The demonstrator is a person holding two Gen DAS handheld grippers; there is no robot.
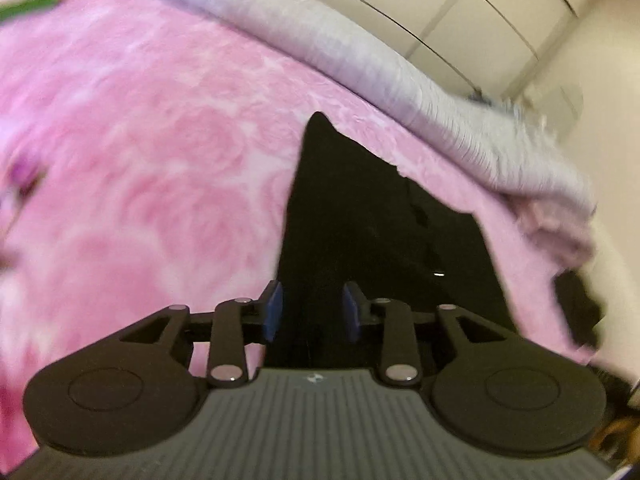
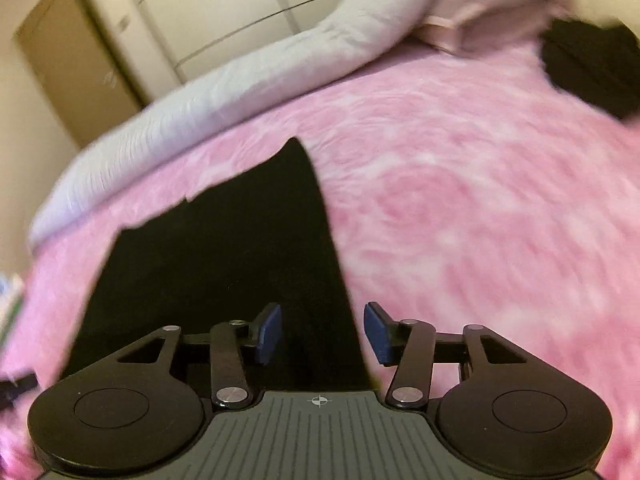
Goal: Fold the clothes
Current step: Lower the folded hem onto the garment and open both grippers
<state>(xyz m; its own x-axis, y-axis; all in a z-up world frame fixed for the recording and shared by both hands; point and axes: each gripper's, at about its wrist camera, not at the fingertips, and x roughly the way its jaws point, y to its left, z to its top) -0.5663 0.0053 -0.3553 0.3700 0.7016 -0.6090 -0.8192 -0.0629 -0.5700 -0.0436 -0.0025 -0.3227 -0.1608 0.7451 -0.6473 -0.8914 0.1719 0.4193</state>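
A black garment (image 1: 372,224) lies flat on the pink flowered blanket (image 1: 152,168), one corner pointing away from me. My left gripper (image 1: 313,312) hovers over the garment's near left edge, open, with only black cloth showing in the gap between its blue pads (image 1: 273,312). The right wrist view shows the same black garment (image 2: 224,248) on the pink blanket (image 2: 460,208). My right gripper (image 2: 323,334) is open over the garment's near right edge, which runs between the fingers. Both views are blurred by motion.
A second dark garment (image 2: 592,68) lies bunched at the far right of the bed, also seen as a dark garment (image 1: 576,308) at the blanket's edge. A grey-white fluffy cover (image 1: 360,52) is rolled along the far side. Pale wardrobe doors (image 2: 224,12) stand behind.
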